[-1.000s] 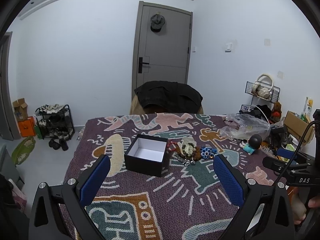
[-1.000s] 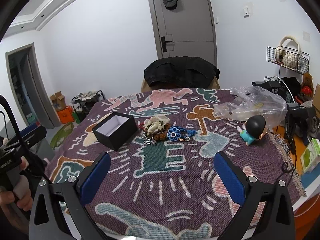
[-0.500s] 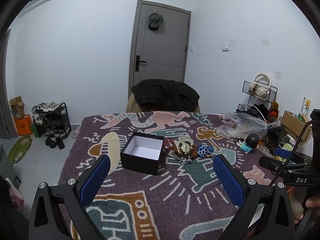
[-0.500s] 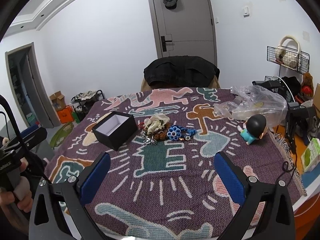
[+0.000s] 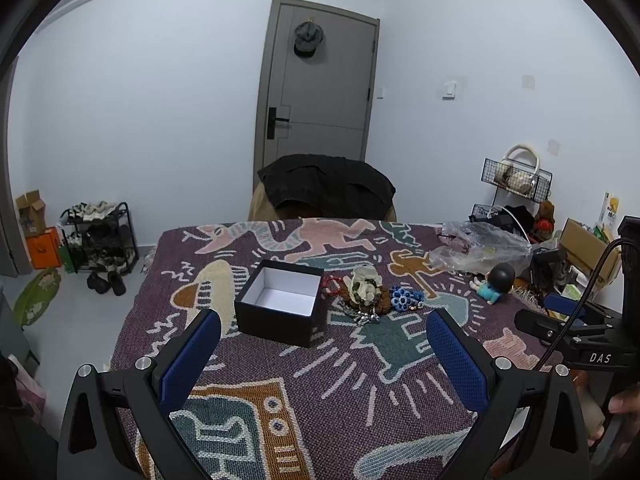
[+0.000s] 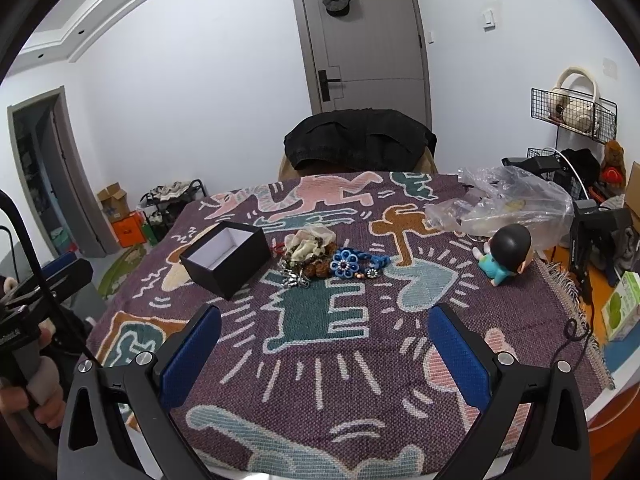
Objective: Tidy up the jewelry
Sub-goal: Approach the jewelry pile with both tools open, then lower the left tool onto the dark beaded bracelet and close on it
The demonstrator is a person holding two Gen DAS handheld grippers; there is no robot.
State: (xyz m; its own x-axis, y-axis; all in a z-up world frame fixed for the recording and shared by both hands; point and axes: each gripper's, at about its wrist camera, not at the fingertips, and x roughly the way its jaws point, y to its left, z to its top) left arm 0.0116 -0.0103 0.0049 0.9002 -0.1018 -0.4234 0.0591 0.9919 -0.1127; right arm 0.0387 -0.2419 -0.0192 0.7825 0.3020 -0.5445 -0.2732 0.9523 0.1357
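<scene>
A: How do the tongs stand?
B: Left tongs (image 5: 323, 334) and right tongs (image 6: 325, 330) both hover with blue pads wide apart, gripping nothing, above the patterned desk (image 6: 320, 380).

A: Where is the jewelry?
B: The jewelry pile (image 6: 320, 254) lies mid-desk, just right of the open black box (image 5: 280, 306); a blue flower piece (image 6: 345, 264) lies at its right edge.

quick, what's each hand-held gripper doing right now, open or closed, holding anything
Left hand-held gripper: open, holding nothing.
Right hand-held gripper: open, holding nothing.
</scene>
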